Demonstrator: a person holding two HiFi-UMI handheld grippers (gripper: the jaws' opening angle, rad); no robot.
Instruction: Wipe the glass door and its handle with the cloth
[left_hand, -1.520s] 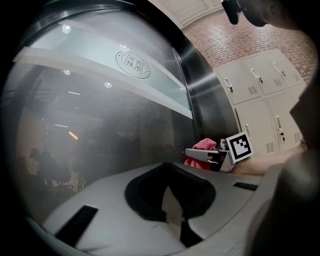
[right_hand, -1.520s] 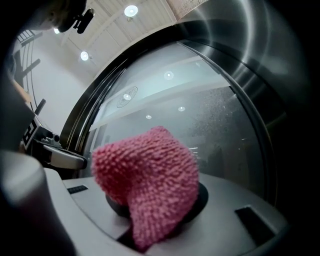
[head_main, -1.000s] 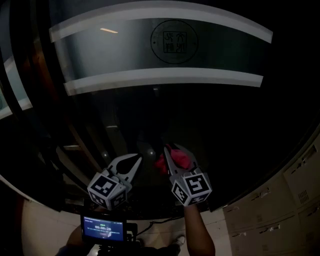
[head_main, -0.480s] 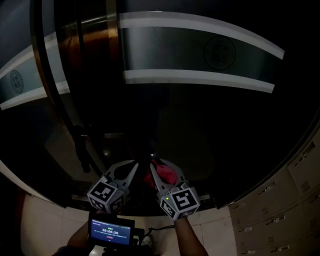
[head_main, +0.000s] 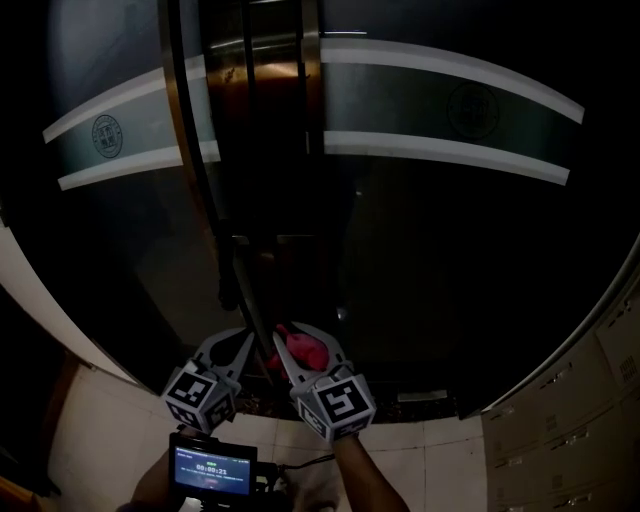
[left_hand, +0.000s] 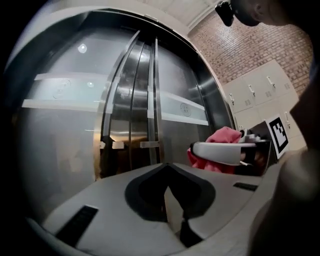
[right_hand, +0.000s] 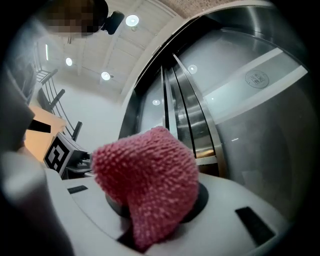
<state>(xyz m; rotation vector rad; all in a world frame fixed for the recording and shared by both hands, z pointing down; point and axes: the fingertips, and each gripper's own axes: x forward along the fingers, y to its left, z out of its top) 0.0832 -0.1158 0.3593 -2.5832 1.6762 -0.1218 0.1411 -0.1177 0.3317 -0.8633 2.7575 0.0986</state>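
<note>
A dark glass door (head_main: 450, 250) with two frosted bands fills the head view. Its long vertical handle (head_main: 228, 262) runs down beside the metal centre frame, just above both grippers. My right gripper (head_main: 296, 338) is shut on a pink cloth (head_main: 303, 350), which bulges out between its jaws (right_hand: 150, 175). The cloth is held a little short of the glass, near the handle's lower end. My left gripper (head_main: 243, 340) is shut with nothing in it, close to the left of the right one. In the left gripper view the handle (left_hand: 152, 105) stands ahead, with the cloth (left_hand: 220, 142) at the right.
A second glass leaf (head_main: 130, 230) lies left of the metal centre frame (head_main: 262, 120). Beige lockers (head_main: 590, 400) stand at the right. Pale floor tiles (head_main: 90, 440) run along the door's foot. A small lit screen (head_main: 210, 466) sits below the grippers.
The view has swung left along the door, bringing the centre frame and handle above the grippers. Both grippers sit lower and further left. The cloth stays clamped.
</note>
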